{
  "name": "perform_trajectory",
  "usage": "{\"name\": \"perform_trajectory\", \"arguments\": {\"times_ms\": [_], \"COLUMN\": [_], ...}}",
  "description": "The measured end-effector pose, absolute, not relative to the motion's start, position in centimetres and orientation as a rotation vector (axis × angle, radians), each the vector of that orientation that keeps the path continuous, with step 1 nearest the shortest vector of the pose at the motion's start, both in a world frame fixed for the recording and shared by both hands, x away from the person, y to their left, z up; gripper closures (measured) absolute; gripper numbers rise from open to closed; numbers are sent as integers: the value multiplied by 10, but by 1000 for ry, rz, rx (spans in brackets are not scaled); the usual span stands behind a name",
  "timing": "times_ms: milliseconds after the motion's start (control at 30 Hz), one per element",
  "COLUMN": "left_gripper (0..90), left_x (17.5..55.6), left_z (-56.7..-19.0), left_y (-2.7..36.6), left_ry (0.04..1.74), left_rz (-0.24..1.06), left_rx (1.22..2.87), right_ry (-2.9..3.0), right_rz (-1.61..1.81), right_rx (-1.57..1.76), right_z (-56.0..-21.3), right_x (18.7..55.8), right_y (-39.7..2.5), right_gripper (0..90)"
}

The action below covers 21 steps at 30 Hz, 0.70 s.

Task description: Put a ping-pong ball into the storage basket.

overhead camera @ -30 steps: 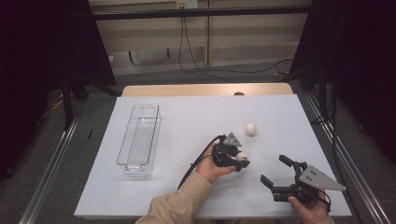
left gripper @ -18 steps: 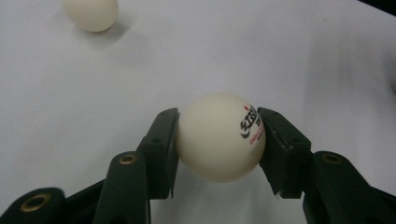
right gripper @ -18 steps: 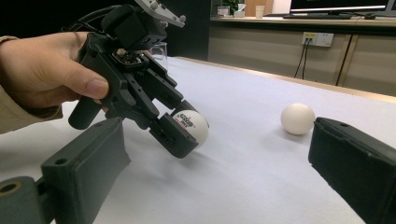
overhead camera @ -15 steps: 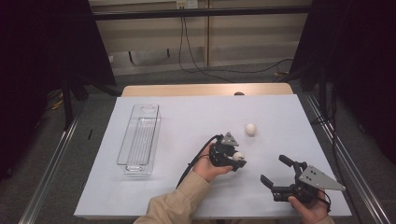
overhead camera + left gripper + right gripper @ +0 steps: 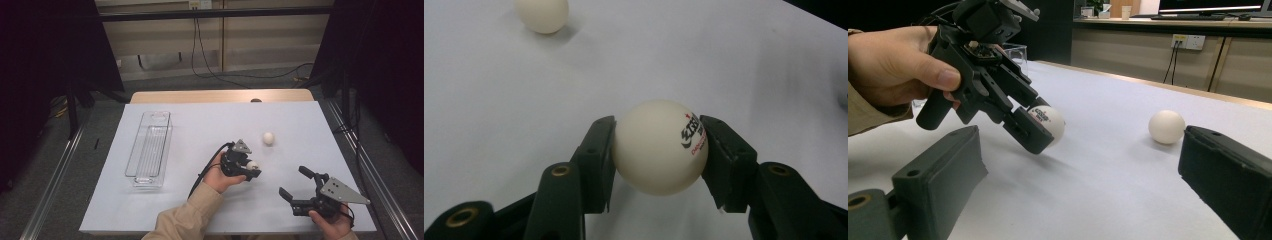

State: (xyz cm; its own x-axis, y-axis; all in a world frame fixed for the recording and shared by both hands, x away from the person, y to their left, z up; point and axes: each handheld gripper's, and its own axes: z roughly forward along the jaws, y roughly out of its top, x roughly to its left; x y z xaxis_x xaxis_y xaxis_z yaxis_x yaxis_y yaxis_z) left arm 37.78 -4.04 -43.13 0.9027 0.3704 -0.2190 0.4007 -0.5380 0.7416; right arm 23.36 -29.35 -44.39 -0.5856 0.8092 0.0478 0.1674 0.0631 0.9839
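Ball (red-and-black print legible in left gripper view) pinched by left gripper; right gripper fingers spread.

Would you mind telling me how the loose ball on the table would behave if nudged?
The loose ball is round and smooth on flat white paper, so it would probably roll freely. It looks like the printed ball in the left claw, likely light and hollow.

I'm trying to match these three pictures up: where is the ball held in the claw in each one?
High view: held ball just below centre.
Left gripper view: held ball at centre, between the jaws.
Right gripper view: held ball left of centre.
Shared landmark: the loose ball.
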Motion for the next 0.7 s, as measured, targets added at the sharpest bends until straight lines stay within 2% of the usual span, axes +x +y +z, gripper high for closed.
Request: {"name": "perform_trajectory", "arguments": {"times_ms": [700], "left_gripper": [509], "left_x": [385], "left_z": [-423], "left_y": [-21], "left_ry": [618], "left_rz": [-40], "left_rx": [2157], "right_ry": [1816], "right_rz": [1560], "right_rx": [970], "right_z": [-444], "right_x": [233], "right_y": [-293], "right_gripper": [36]}}
